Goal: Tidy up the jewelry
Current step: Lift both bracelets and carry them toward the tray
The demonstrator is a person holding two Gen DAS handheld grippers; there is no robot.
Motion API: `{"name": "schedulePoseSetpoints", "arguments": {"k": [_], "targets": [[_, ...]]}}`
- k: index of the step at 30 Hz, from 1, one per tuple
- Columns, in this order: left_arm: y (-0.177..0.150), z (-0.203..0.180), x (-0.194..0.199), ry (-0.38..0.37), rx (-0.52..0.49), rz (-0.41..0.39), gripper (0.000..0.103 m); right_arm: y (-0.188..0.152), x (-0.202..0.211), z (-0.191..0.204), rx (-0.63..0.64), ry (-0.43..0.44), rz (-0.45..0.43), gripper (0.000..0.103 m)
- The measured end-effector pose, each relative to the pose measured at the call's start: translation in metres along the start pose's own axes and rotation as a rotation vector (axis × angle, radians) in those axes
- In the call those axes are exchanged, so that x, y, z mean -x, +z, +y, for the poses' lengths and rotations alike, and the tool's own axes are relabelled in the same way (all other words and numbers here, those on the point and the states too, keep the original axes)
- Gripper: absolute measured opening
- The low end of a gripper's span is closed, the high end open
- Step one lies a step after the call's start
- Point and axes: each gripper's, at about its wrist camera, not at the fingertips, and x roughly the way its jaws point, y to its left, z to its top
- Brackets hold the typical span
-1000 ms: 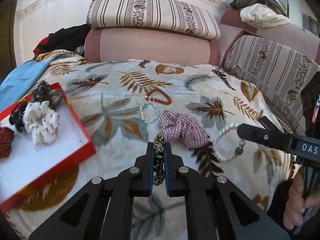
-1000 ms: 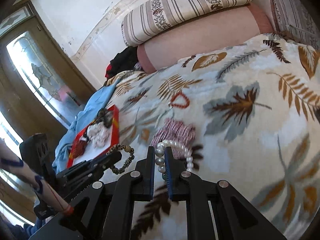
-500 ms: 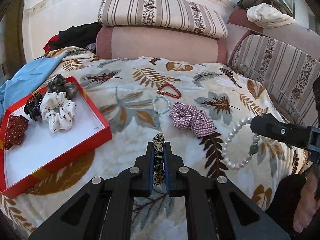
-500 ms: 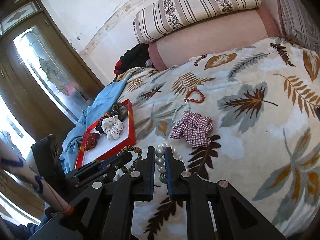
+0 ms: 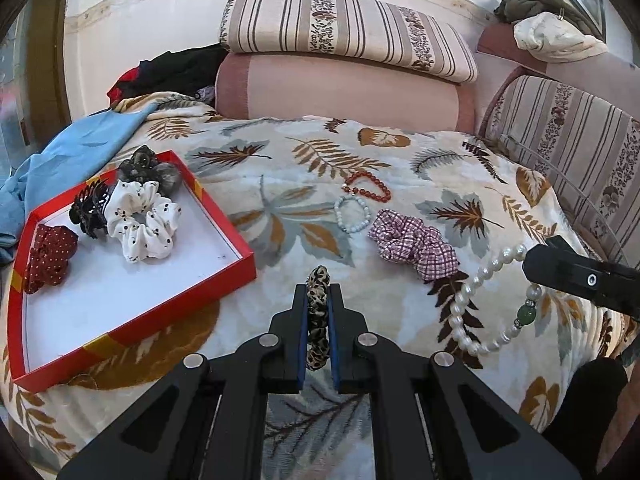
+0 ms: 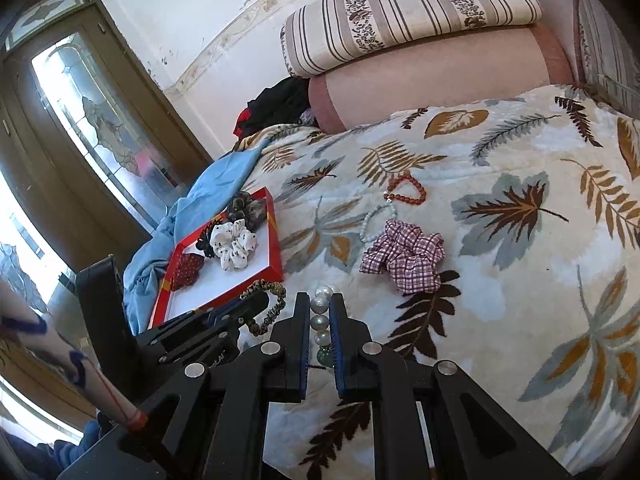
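Observation:
My left gripper (image 5: pixel 318 292) is shut on a leopard-print scrunchie (image 5: pixel 317 320), held above the leaf-patterned blanket just right of the red tray (image 5: pixel 224 280). My right gripper (image 6: pixel 320 300) is shut on a white pearl bracelet (image 6: pixel 321 322) with a green bead; the bracelet (image 5: pixel 486 304) hangs from that gripper at the right of the left wrist view. The tray holds a white dotted scrunchie (image 5: pixel 142 220), a red dotted one (image 5: pixel 48 256), a black claw clip (image 5: pixel 90 208) and a dark scrunchie (image 5: pixel 148 168). On the blanket lie a checked scrunchie (image 5: pixel 414 244), a pale bead bracelet (image 5: pixel 352 220) and a red bead bracelet (image 5: pixel 368 188).
Striped and pink cushions (image 5: pixel 344 64) line the back and right of the bed. A blue cloth (image 5: pixel 72 148) and dark clothes (image 5: pixel 176 68) lie beyond the tray on the left. A glazed door (image 6: pixel 92 120) stands left in the right wrist view. A person's sleeve (image 6: pixel 60 352) shows there.
Both grippers have drawn back and up from the blanket with their items, so more of the tray and bed shows. The pearl bracelet has lifted clear of the checked scrunchie.

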Motion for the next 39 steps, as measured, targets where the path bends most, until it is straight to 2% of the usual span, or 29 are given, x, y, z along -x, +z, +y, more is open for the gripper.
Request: {"name": "schedulePoseSetpoints", "arguments": {"k": [39], "targets": [[0.000, 0.014, 0.001, 0.051, 0.019, -0.007, 0.008, -0.003, -0.011, 0.026, 0.046, 0.009, 0.035, 0.011]]}}
